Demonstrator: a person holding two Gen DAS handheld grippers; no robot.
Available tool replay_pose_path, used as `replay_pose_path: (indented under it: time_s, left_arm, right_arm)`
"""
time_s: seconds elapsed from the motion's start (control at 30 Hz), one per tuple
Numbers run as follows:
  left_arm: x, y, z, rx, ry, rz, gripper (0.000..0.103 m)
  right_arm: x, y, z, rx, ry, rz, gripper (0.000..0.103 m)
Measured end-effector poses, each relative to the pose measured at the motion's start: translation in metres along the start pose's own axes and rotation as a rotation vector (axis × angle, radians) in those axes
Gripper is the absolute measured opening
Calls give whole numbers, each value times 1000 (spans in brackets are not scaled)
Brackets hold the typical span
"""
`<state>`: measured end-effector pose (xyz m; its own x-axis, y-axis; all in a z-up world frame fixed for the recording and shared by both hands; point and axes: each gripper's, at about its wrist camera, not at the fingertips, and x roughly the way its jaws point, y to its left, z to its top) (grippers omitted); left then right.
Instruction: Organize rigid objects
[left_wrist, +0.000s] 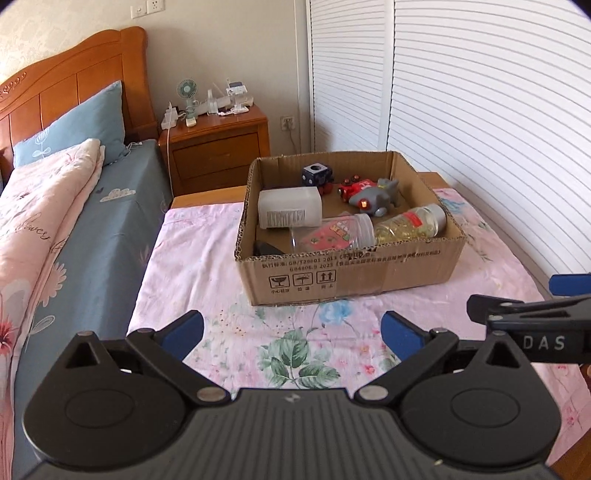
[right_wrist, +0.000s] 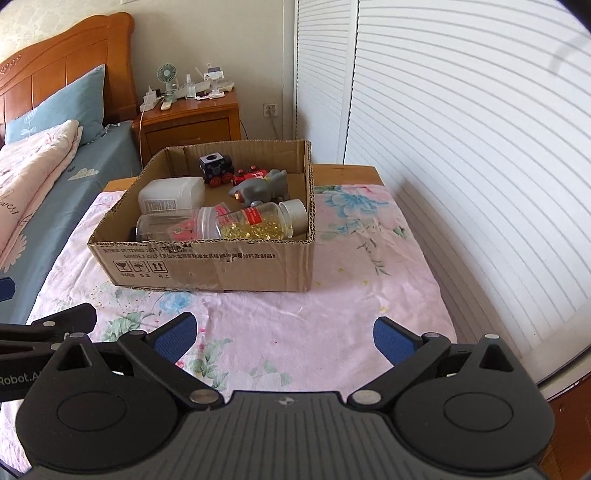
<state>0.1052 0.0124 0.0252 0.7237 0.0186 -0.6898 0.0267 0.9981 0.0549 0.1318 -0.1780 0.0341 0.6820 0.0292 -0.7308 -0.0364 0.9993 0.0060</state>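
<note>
A cardboard box (left_wrist: 351, 271) (right_wrist: 207, 266) stands on the table's pink floral cloth (left_wrist: 207, 266) (right_wrist: 351, 295). Inside lie a white plastic bottle (left_wrist: 290, 207) (right_wrist: 171, 195), a clear jar with a red label (left_wrist: 332, 234) (right_wrist: 177, 229), a jar of yellow capsules (left_wrist: 410, 223) (right_wrist: 266, 221), a grey toy animal (left_wrist: 376, 197) (right_wrist: 258, 188), a red toy car (left_wrist: 356, 186) (right_wrist: 251, 174) and a dark blue toy train (left_wrist: 316, 177) (right_wrist: 216, 166). My left gripper (left_wrist: 291, 332) is open and empty, in front of the box. My right gripper (right_wrist: 284, 338) is open and empty, also in front of the box.
A bed with a blue sheet (left_wrist: 96, 229), pink quilt (left_wrist: 40, 206) and blue pillow (left_wrist: 77, 125) lies to the left. A wooden nightstand (left_wrist: 218, 144) with small items stands behind. White louvred doors (left_wrist: 480, 129) line the right side.
</note>
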Motion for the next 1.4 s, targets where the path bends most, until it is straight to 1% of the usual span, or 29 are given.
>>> replay_pose_path:
  time_s: [0.17,0.5,1.4]
  left_arm:
    - [-6,-2,-1,7,-12,15,102]
    - [-4,1,1,-12,0,34,102]
    - [-5,-1,0,-15,-2,54,102]
  right_arm:
    - [-5,1,-1,-5,-8,-1,103]
    - [-6,-2,-1,7,-14,-8,103]
    - [-12,2,-1,-6,-35,-21,103]
